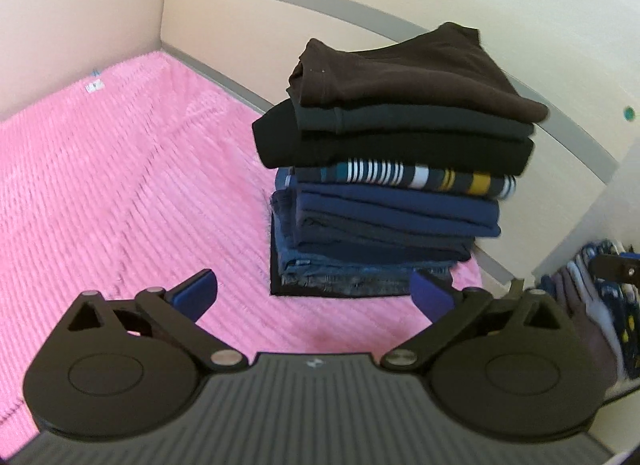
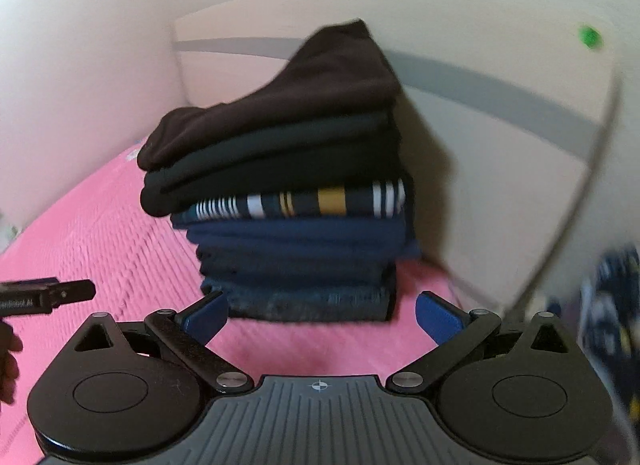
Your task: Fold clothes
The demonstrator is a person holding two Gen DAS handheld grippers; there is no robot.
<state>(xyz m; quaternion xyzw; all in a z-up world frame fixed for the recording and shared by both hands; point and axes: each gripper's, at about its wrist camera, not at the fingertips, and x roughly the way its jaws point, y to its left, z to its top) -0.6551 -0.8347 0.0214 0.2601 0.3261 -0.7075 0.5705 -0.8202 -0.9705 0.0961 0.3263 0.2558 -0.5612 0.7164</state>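
A tall stack of folded clothes (image 1: 392, 169) stands on the pink blanket (image 1: 120, 193) against the headboard. A dark brown garment (image 1: 416, 77) lies on top, black ones under it, then a striped shirt (image 1: 420, 177), navy items and jeans. My left gripper (image 1: 314, 291) is open and empty, just in front of the stack's base. My right gripper (image 2: 320, 313) is open and empty, close to the same stack (image 2: 288, 185). The left gripper's edge shows in the right wrist view (image 2: 48, 295).
A cream headboard with a grey stripe (image 1: 320, 1) runs behind the stack. A pile of patterned blue and white clothes (image 1: 600, 297) lies off the bed at the right, blurred in the right wrist view (image 2: 612, 305). A wall (image 1: 80, 5) borders the bed at left.
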